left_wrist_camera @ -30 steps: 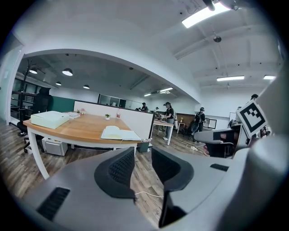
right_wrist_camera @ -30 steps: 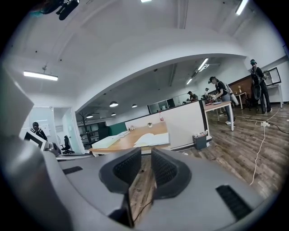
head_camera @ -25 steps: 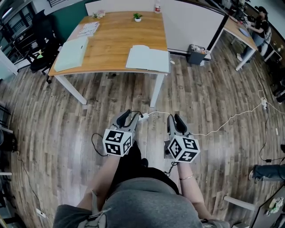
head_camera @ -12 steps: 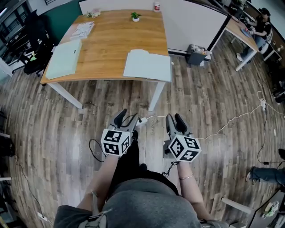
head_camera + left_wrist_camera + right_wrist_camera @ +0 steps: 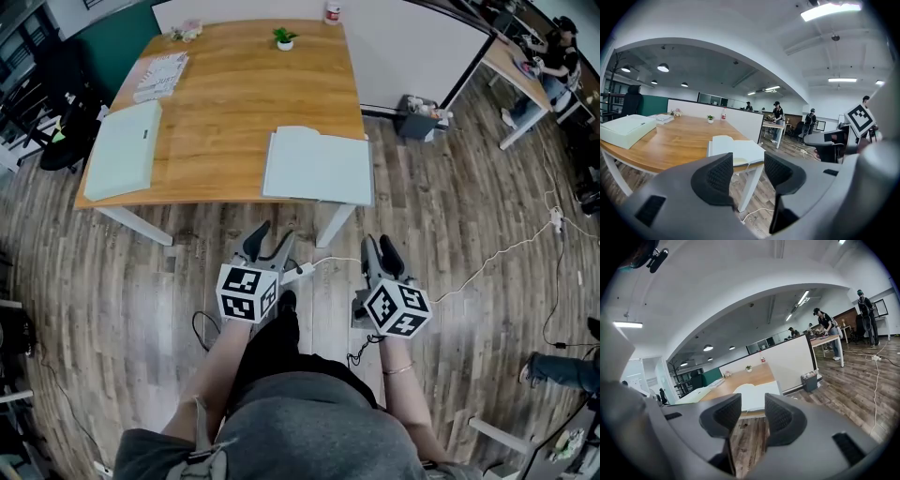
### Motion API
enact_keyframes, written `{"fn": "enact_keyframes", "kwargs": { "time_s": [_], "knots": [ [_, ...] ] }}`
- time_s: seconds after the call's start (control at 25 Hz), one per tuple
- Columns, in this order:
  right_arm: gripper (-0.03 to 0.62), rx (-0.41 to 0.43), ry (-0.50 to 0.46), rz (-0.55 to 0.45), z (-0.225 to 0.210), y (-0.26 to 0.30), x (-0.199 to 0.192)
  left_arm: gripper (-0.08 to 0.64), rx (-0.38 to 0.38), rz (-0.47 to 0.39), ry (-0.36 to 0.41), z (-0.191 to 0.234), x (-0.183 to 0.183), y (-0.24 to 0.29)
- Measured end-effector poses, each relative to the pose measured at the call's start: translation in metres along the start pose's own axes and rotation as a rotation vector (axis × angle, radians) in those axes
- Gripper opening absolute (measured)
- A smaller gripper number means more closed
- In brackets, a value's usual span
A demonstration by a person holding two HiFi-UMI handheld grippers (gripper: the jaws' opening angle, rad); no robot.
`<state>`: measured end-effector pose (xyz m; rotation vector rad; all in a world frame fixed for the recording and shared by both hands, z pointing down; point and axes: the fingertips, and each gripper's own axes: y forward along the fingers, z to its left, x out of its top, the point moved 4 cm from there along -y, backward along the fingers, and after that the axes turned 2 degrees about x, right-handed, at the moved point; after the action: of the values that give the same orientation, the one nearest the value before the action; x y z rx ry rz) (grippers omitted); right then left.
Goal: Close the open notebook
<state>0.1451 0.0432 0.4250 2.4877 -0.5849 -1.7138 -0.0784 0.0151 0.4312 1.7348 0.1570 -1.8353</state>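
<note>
The open notebook lies flat with white pages up at the near right corner of the wooden table. It also shows beyond the jaws in the left gripper view as the notebook and in the right gripper view as the notebook. My left gripper hangs over the floor just short of the table's near edge, open and empty. My right gripper is beside it, below the notebook's corner; its jaws are closing a little with nothing between them. Neither gripper touches the notebook.
A closed pale book lies at the table's left edge, a magazine behind it. A small plant and a bottle stand at the far edge. A bin and a cable are on the floor to the right.
The table and notebook have drawn nearer as both grippers moved forward toward the table. Both pairs of jaws stand wider than a second ago.
</note>
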Motion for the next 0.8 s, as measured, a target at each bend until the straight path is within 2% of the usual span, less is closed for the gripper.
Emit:
{"fn": "enact_keyframes", "kwargs": {
  "time_s": [0.44,0.8],
  "knots": [
    [0.144,-0.109,0.037,-0.022,-0.015,0.058,0.028,0.202,-0.071,0.026,0.025,0.044,0.026,0.066],
    [0.144,-0.175,0.06,-0.019,-0.026,0.073,0.027,0.202,-0.143,0.059,0.042,0.046,0.028,0.097]
  ]
}}
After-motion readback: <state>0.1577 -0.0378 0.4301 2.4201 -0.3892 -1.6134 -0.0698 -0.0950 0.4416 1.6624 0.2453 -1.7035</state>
